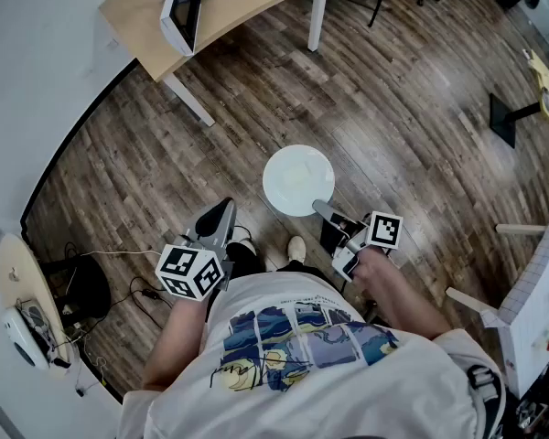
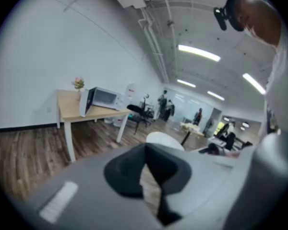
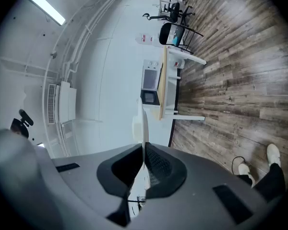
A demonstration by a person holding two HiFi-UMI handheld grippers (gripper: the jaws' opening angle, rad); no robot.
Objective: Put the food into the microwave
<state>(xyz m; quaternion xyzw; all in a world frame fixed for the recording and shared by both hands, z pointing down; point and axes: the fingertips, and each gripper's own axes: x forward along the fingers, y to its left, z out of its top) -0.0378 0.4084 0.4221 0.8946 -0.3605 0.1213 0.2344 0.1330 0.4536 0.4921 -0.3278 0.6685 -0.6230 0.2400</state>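
A white plate [image 1: 297, 181] hangs over the wood floor in front of me, held flat by its near rim. My right gripper [image 1: 318, 207] is shut on that rim; in the right gripper view the plate [image 3: 143, 121] shows edge-on between the pads. What lies on the plate is too pale to make out. My left gripper [image 1: 221, 210] is to the plate's left, shut and empty, its tips meeting [image 2: 145, 147]. The white microwave [image 1: 188, 7] stands on a wooden table [image 1: 146, 30] far ahead, its door swung open [image 2: 84, 102].
A small flower pot [image 2: 78, 83] stands by the microwave. Cables and a dark bag [image 1: 87, 286] lie on the floor at left, by a round side table [image 1: 9, 282]. A black stand [image 1: 511, 117] and a white rack [image 1: 531, 286] are at right. An office chair [image 3: 175, 32] stands beyond the table.
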